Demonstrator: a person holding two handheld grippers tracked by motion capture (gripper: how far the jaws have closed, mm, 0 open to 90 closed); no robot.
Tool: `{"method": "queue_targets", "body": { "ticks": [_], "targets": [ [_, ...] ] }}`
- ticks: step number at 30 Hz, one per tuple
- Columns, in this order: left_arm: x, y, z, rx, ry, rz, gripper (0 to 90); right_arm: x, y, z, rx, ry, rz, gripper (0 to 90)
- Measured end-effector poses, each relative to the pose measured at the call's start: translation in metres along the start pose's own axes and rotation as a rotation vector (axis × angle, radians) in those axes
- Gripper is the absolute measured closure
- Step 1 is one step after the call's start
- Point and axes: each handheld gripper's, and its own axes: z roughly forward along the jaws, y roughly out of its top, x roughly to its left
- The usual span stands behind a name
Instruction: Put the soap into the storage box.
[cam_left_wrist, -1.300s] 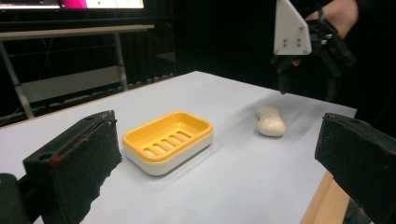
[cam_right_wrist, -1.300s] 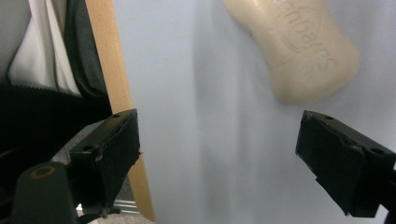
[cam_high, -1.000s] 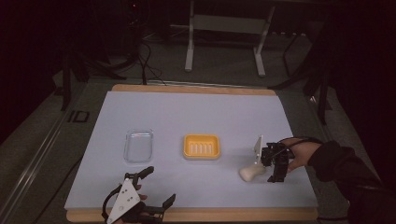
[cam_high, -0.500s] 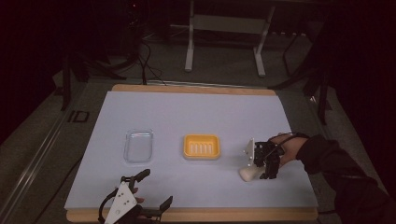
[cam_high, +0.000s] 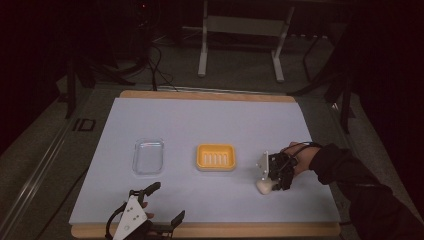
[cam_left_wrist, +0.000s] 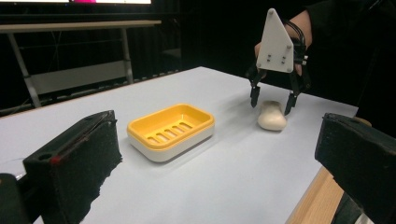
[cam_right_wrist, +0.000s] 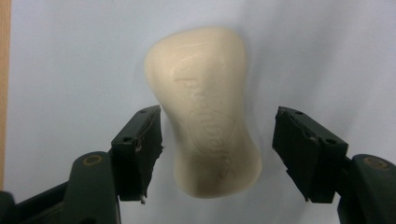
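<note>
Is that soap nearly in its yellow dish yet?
Not yet. The soap lies on the table, apart from the empty yellow dish. The right tongs are open around it, not gripping. The left tongs are open near the table edge. Lifting and placing remain.

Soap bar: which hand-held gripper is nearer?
Right. The right hand-held gripper straddles the soap bar, jaws open; the left hand-held gripper sits far off at the table's near edge.

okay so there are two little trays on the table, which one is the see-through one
The clear tray, on the left nearer the left gripper. The other, the yellow soap dish, is opaque with drain slots and sits nearer the soap.
</note>
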Motion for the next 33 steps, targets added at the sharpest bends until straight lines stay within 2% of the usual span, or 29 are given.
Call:
{"method": "queue_targets", "body": {
  "ticks": [5,6,15,19,26,33],
  "targets": [
    [-0.001,0.000,0.000,0.004,0.001,0.003,0.2,0.000,0.001,0.006,0.010,0.025,-0.028,35.2],
    [-0.001,0.000,0.000,0.006,0.002,0.003,0.2,0.000,0.000,0.007,0.004,0.034,-0.031,38.9],
    [-0.001,-0.001,0.000,0.014,0.004,0.003,0.2,-0.002,-0.001,0.018,0.026,0.034,-0.047,42.6],
    [-0.001,-0.001,0.001,0.015,0.003,0.005,0.2,-0.001,-0.001,0.020,0.019,0.043,-0.052,48.1],
    [-0.001,-0.001,0.001,0.014,0.001,0.005,0.2,-0.005,0.000,0.019,0.025,0.062,0.043,49.4],
    [-0.001,-0.001,0.001,0.015,-0.001,0.006,0.2,-0.008,0.000,0.011,-0.014,0.071,0.100,49.5]
  ]
}}
